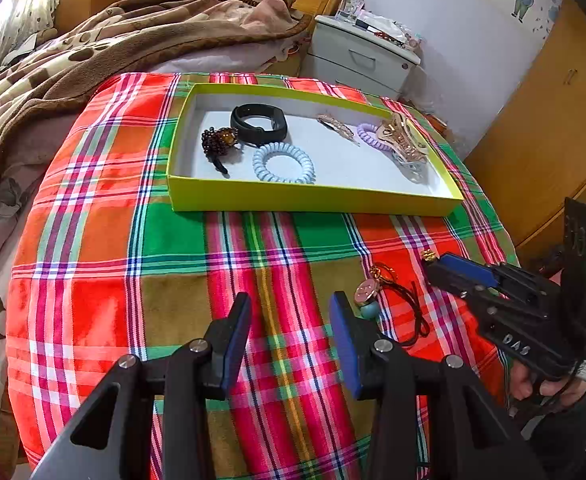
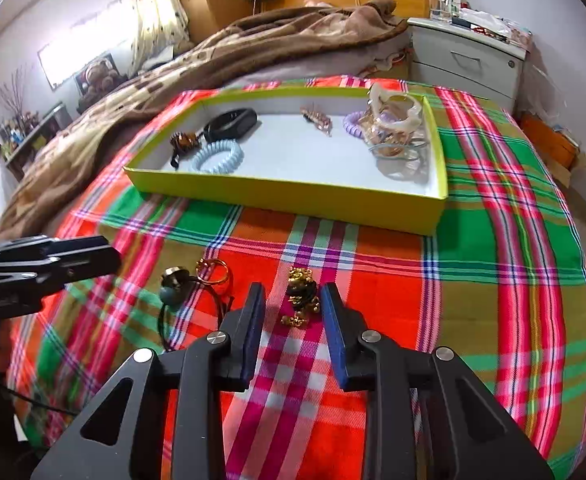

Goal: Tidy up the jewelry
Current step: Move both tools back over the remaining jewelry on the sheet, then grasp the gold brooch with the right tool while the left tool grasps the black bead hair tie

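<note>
A yellow-green box (image 1: 313, 200) (image 2: 285, 194) lies on the plaid cloth. It holds a black band (image 1: 259, 124), a brown beaded tie (image 1: 219, 140), a blue coil tie (image 1: 283, 163) (image 2: 219, 156), a gold clip (image 1: 337, 127), a purple coil tie (image 1: 367, 131) and a beige claw clip (image 1: 403, 136) (image 2: 393, 114). A gold-and-black charm (image 2: 301, 296) lies on the cloth between my right gripper's (image 2: 293, 312) open fingers. A black cord with a pink disc and teal bead (image 1: 369, 294) (image 2: 177, 284) lies beside my open, empty left gripper (image 1: 291, 320).
A brown blanket (image 1: 113, 48) covers the bed behind the cloth. A white nightstand (image 1: 363, 56) with clutter stands at the back right. Wooden wardrobe doors (image 1: 553, 112) are on the right. The cloth drops off at the rounded front edge.
</note>
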`<state>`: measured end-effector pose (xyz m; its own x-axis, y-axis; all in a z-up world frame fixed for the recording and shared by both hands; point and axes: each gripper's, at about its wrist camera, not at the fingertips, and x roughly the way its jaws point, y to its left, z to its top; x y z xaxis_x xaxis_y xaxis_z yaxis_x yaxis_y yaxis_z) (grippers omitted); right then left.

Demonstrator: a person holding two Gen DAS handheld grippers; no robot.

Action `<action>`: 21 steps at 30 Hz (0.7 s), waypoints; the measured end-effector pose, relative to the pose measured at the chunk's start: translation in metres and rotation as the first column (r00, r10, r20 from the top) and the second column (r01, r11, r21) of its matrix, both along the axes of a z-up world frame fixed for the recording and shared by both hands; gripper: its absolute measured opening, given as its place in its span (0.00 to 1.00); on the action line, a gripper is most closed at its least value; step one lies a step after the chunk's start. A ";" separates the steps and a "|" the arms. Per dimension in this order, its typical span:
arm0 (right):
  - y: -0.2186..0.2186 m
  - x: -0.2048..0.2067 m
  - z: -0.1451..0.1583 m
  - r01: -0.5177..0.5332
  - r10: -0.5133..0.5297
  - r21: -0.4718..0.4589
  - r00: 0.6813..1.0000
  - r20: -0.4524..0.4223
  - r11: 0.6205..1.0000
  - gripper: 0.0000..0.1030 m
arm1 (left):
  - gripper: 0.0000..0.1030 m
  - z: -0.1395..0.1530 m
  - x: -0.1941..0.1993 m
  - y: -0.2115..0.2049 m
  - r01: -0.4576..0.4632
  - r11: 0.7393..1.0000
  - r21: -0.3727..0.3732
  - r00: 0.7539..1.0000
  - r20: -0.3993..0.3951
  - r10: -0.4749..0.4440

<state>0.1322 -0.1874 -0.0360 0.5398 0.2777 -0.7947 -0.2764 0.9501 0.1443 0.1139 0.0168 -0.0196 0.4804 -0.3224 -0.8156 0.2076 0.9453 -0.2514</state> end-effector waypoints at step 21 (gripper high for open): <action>-0.028 -0.017 0.010 0.118 -0.124 0.107 0.991 0.050 0.987 0.13 | 0.41 -0.010 -0.002 -0.047 0.170 0.985 -0.008 0.985 -0.041 -0.170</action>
<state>0.1150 -0.2158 -0.0261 0.6171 0.2868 -0.7328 -0.1709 0.9578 0.2310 0.1119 -0.0304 -0.0299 0.3838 -0.4004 -0.8321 0.3548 0.8959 -0.2675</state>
